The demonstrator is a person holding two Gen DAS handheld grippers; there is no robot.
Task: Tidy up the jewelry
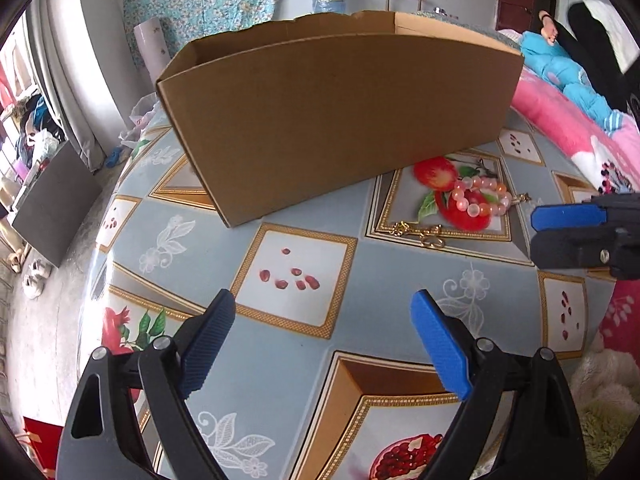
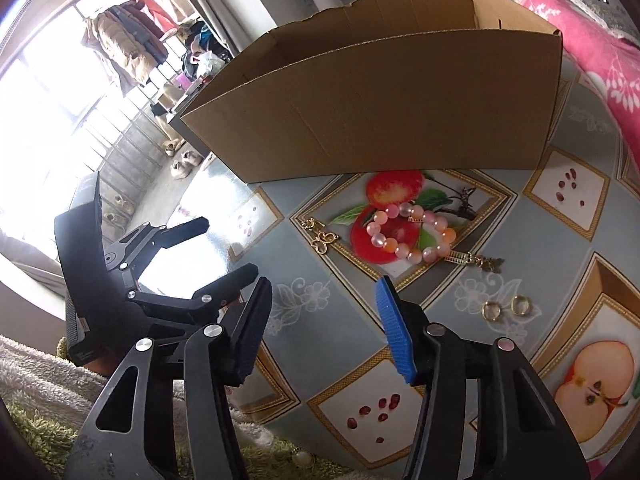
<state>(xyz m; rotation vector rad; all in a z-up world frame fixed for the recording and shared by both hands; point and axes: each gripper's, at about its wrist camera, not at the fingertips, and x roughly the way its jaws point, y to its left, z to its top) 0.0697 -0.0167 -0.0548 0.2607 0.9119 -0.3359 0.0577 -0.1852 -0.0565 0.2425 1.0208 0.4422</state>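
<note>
Jewelry: a pink bead bracelet (image 2: 412,232), a gold clasp piece (image 2: 320,236), a gold chain piece (image 2: 478,260) and two gold rings (image 2: 506,308) lie loose on the patterned tablecloth (image 2: 312,292).
Landmark: an open cardboard box (image 2: 372,108) stands on the same cloth; no jewelry is visible inside it from these views.
Bracelet position: just in front of the box's near wall, over the printed red fruit.
Clasp piece position: in front of the box, just to the left of the bracelet.
Chain piece position: in front of the box, touching or nearly touching the bracelet's lower right edge; contact cannot be confirmed.
Rings position: farther from the box than the bracelet, side by side.
Left gripper (image 1: 324,336): released, jaws spread wide, empty, above bare cloth in front of the box.
Right gripper (image 2: 324,320): released, jaws partly apart, nothing between the pads, with the bracelet beyond its tips toward the box.
Step in hand (judgement): approach to a first pick, probably the bracelet.
Procedure: lower the right gripper until the pads straddle one side of the bead ring, then clamp across the beads.
Caution: round beads can roll out of the pads; keep the chain piece clear.
Release point: inside the box, above its wall.
Writing: no readable brand, label or text.
</note>
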